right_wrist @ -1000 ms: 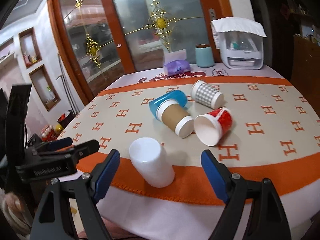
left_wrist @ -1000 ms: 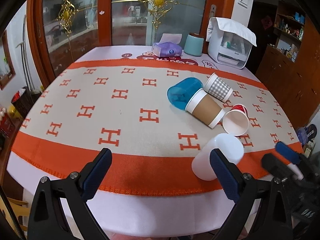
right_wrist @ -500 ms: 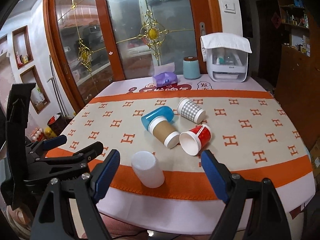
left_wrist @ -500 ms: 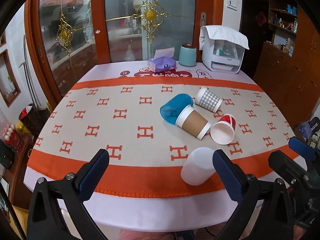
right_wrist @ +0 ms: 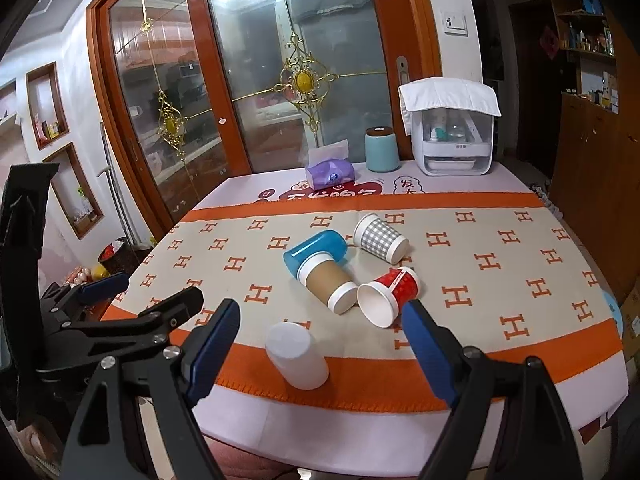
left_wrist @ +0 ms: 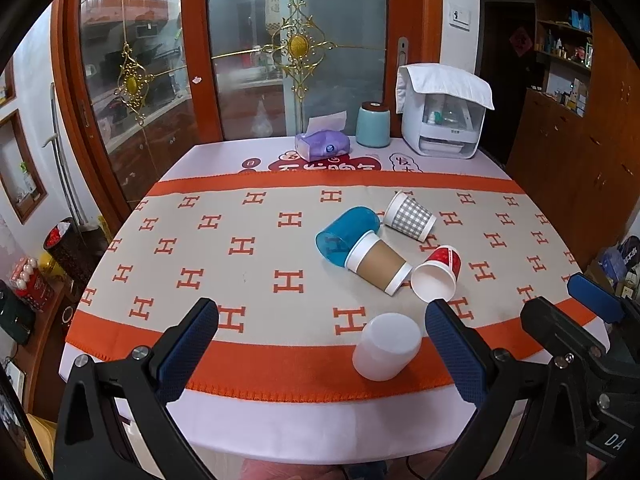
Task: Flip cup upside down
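Both the left tongs [left_wrist: 320, 344] and the right tongs [right_wrist: 320, 336] hang spread apart, holding nothing. The white cup [right_wrist: 297, 355] stands upside down on the tablecloth [left_wrist: 256, 216], just ahead between the right tongs' fingers.

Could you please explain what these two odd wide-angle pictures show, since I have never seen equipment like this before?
Certainly. No robot here: a person holds tongs in each hand, and a fisheye camera on each looks forward along its two fingers. One picture is from the left tongs, the other from the right tongs. Both are open and hold nothing. On the table lie four cups on their sides: blue cup, brown cup, checked cup and red cup. A white cup stands nearest, closed end up. Behind are a tissue pack and teal canister.
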Tool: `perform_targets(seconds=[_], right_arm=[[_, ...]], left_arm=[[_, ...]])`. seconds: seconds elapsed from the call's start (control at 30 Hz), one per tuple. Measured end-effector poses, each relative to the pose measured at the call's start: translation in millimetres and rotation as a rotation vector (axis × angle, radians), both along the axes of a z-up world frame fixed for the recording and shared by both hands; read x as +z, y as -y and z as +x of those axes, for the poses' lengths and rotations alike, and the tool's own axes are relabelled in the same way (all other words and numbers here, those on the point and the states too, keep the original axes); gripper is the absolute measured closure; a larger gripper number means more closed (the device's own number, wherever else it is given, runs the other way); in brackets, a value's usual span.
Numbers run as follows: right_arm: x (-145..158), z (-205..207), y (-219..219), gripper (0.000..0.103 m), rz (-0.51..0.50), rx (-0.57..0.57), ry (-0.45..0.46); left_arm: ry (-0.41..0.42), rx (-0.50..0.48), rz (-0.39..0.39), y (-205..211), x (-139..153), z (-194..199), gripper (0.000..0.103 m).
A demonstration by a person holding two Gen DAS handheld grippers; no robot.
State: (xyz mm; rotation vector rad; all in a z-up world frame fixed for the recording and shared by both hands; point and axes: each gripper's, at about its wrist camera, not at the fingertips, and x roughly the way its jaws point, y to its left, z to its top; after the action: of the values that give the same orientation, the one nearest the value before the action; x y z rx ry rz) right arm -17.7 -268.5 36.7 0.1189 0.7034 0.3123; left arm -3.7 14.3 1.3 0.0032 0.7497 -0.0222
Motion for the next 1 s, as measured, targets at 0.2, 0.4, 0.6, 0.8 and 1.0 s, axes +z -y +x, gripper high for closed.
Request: perform_targets(seconds=[0.2,0.4,0.6,0.8,1.0], right_arm=[[6.0,2.4,-1.1,0.019,-0.004,0.006,0.014],[7.8,4.0,-1.2,0.019,0.000,0.010,0.016],[7.0,7.1,-1.4,0.019,0.004,0.012,0.004],[3.0,8.6,-3.1,0.019,0.011,0.021,-0.010],[-2.0,12.1,-3.4,0.019,0.024,0.023,-0.029]], left_arm=[[0.003,0.000,-0.002,2.5,4.4,1.7,0.001],[0.003,0.005,-0.001,3.7,6.2,4.3,0.001],[0.000,0.016,0.000,4.1,5.3,8.0,0.001],[-0.018,0.016,-0.007,3.9,-0.3,11.0,0.001],[-0.028,0.023,-0.006,3.5,-4.5,13.5,0.001]])
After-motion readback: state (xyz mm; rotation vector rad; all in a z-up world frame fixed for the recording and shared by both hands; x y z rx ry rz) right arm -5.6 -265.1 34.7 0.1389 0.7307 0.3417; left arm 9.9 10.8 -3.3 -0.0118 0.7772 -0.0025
